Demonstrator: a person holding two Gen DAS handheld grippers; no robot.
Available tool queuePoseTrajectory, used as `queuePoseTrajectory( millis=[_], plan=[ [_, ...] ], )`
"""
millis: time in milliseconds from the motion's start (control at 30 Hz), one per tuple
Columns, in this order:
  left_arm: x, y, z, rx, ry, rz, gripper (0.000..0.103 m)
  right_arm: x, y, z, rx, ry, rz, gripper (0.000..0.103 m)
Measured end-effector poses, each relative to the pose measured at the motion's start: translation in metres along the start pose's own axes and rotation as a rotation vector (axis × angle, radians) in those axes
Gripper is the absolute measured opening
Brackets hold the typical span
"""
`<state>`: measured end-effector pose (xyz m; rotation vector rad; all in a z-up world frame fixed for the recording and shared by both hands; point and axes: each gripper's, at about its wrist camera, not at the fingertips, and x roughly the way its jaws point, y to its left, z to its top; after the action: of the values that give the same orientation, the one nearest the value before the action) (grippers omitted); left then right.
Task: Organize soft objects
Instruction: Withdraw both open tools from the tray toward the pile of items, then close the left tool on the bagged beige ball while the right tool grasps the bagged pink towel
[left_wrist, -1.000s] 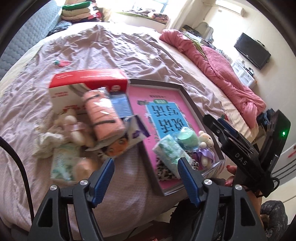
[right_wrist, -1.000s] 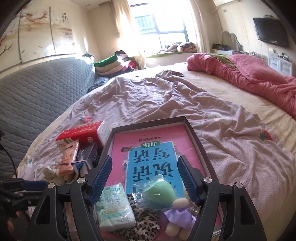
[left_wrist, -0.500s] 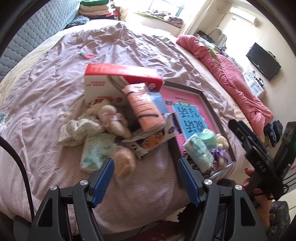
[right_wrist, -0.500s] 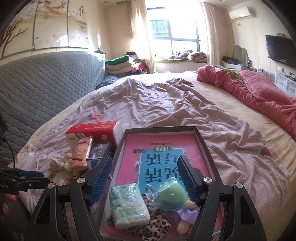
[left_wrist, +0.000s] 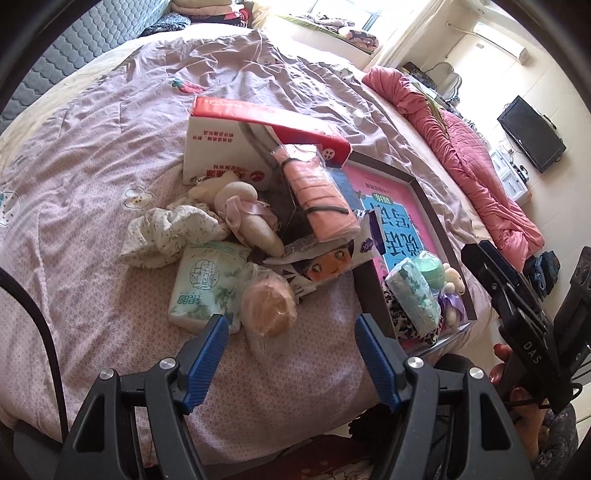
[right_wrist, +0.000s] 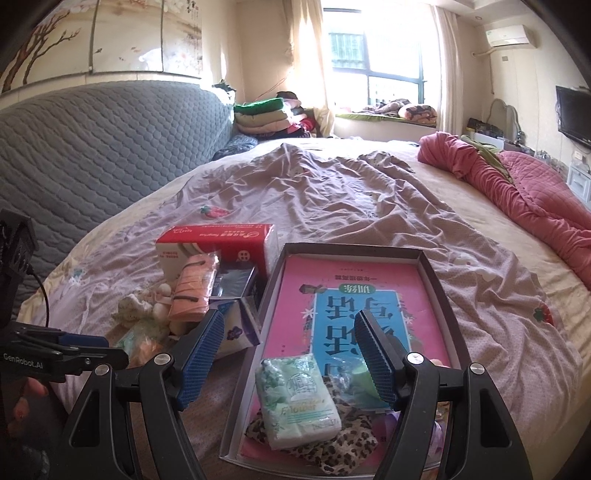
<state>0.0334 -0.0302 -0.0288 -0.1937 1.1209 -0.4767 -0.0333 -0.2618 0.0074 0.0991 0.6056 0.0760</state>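
A pile of soft things lies on the bed: a bagged peach sponge (left_wrist: 269, 309), a green tissue pack (left_wrist: 201, 286), a floral scrunchie (left_wrist: 168, 233), a cream plush doll (left_wrist: 245, 218) and a rolled pink cloth (left_wrist: 319, 195). My left gripper (left_wrist: 289, 349) is open and empty, just in front of the sponge. The dark shallow box (right_wrist: 441, 295) holds a tissue pack (right_wrist: 297, 398), a green sponge (right_wrist: 360, 373), leopard fabric (right_wrist: 343, 448) and a small plush (left_wrist: 452, 291). My right gripper (right_wrist: 290, 356) is open and empty above the box's near end.
A red and white tissue box (left_wrist: 258, 144) stands behind the pile, with a cartoon-face packet (left_wrist: 325, 266) beside it. A pink book (right_wrist: 354, 295) lines the box. A red quilt (right_wrist: 517, 188) lies at the right. The grey padded headboard (right_wrist: 92, 147) is at the left.
My left gripper has swung left from the box toward the pile, and the peach sponge now sits between its fingers. My right gripper has drawn back slightly. Both stay open.
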Motion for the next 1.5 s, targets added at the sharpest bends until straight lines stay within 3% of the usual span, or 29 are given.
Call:
queuePoseTrajectory(
  millis=[333, 767, 1500],
  plan=[
    [0.015, -0.006, -0.002, 0.033, 0.000, -0.014, 0.068, 0.010, 0.008, -0.003, -0.019, 0.034, 0.018, 0.075],
    [0.030, -0.005, 0.000, 0.024, 0.005, -0.028, 0.061, 0.030, 0.024, 0.005, -0.045, 0.093, 0.104, 0.075],
    [0.050, 0.006, 0.014, -0.006, 0.011, -0.009, 0.054, 0.109, 0.078, 0.042, -0.177, 0.264, 0.183, 0.075]
  ],
)
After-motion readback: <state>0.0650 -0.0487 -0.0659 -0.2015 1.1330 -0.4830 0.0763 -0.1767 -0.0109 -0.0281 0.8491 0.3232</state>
